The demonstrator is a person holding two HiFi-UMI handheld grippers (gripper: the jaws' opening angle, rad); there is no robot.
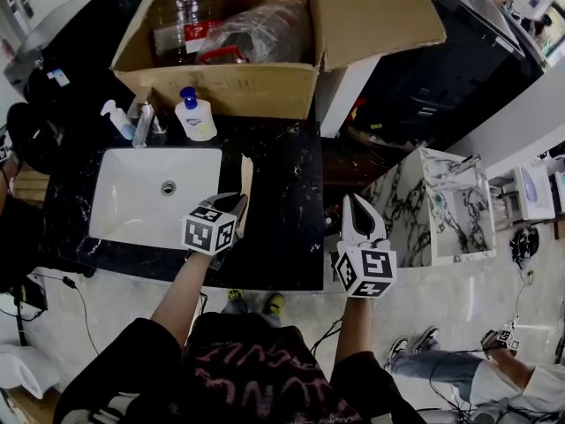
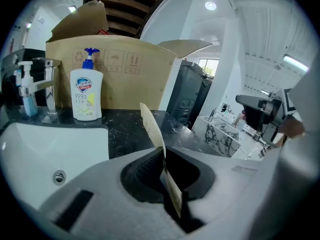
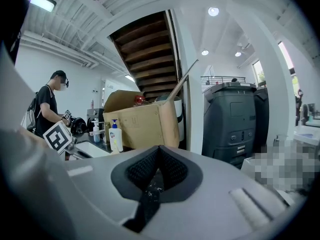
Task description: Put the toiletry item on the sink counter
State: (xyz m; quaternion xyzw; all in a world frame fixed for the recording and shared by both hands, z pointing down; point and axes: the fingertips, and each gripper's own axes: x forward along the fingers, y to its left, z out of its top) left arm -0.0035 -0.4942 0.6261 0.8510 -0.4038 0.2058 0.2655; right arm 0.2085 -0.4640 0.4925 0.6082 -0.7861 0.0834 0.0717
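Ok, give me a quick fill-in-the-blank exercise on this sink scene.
The flat beige item is held by the ___ hand-held gripper.
The soap bottle has a ___ pump.
The white sink sits in a ___ marble counter.
Behind the soap bottle stands an open ___ box.
Missing words: left, blue, black, cardboard.

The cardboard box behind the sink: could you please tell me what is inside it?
Inside the box, clear bottles with a red label and a clear plastic bag show. Whatever lies beneath them is covered.
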